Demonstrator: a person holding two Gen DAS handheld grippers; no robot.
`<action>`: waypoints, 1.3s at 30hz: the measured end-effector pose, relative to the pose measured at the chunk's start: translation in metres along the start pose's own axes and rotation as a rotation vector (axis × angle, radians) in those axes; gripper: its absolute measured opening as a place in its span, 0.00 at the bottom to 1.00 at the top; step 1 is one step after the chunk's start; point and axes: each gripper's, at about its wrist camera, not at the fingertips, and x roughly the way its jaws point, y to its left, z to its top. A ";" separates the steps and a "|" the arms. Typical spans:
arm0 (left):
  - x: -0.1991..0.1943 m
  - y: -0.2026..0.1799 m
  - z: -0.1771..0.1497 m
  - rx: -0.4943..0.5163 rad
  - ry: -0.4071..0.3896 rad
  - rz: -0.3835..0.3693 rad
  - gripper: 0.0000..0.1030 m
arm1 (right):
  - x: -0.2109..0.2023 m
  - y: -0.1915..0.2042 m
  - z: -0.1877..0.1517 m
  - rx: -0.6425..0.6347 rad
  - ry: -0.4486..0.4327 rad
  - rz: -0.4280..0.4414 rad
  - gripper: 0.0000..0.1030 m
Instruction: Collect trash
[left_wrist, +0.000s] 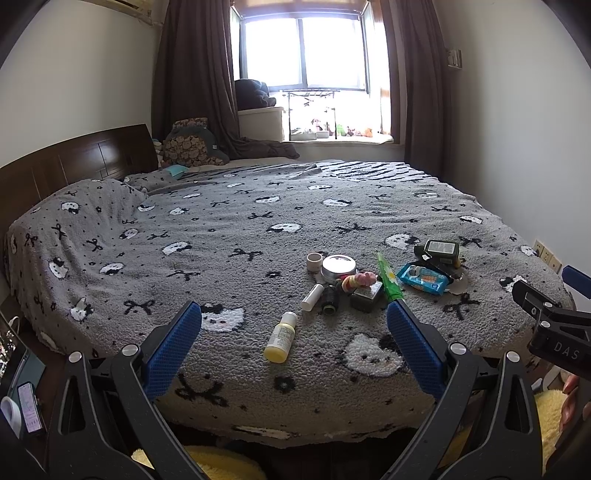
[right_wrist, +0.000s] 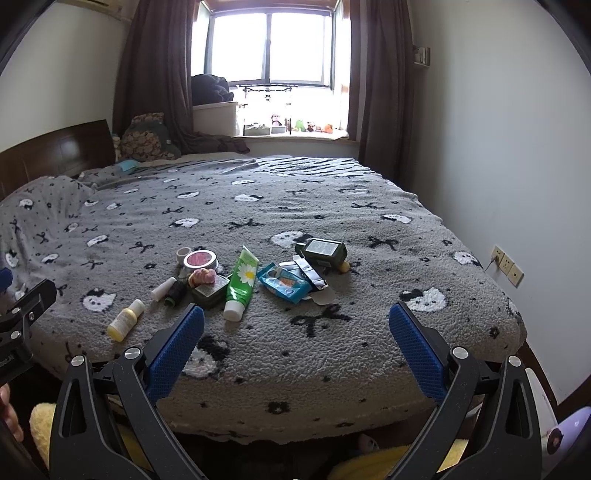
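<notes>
A cluster of small items lies on the grey patterned bed (left_wrist: 258, 206) near its front edge. It holds a blue wipes packet (left_wrist: 424, 278) (right_wrist: 282, 282), torn silver wrappers (right_wrist: 308, 271), a green tube (right_wrist: 242, 282), a dark green bottle (right_wrist: 325, 251), a round tin (left_wrist: 338, 266), a small yellow bottle (left_wrist: 280, 336) (right_wrist: 123, 321) and a white stick (left_wrist: 312, 296). My left gripper (left_wrist: 295, 347) is open and empty, hovering before the yellow bottle. My right gripper (right_wrist: 295, 345) is also open and empty, short of the cluster.
A dark headboard (left_wrist: 74, 158) stands at the left, with pillows and bags near it. A window (left_wrist: 303, 51) with curtains is at the back. Wall sockets (right_wrist: 508, 266) sit low on the right wall. A phone (left_wrist: 29, 410) rests at the lower left.
</notes>
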 end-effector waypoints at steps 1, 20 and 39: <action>0.000 0.000 0.000 0.002 0.000 0.001 0.92 | 0.000 0.000 0.000 0.001 0.000 0.001 0.97; -0.003 -0.001 0.002 0.004 -0.008 0.001 0.92 | -0.002 0.001 0.000 -0.003 -0.003 0.007 0.97; -0.003 -0.001 0.002 0.003 -0.011 0.002 0.92 | -0.004 0.002 -0.001 -0.008 -0.006 0.014 0.97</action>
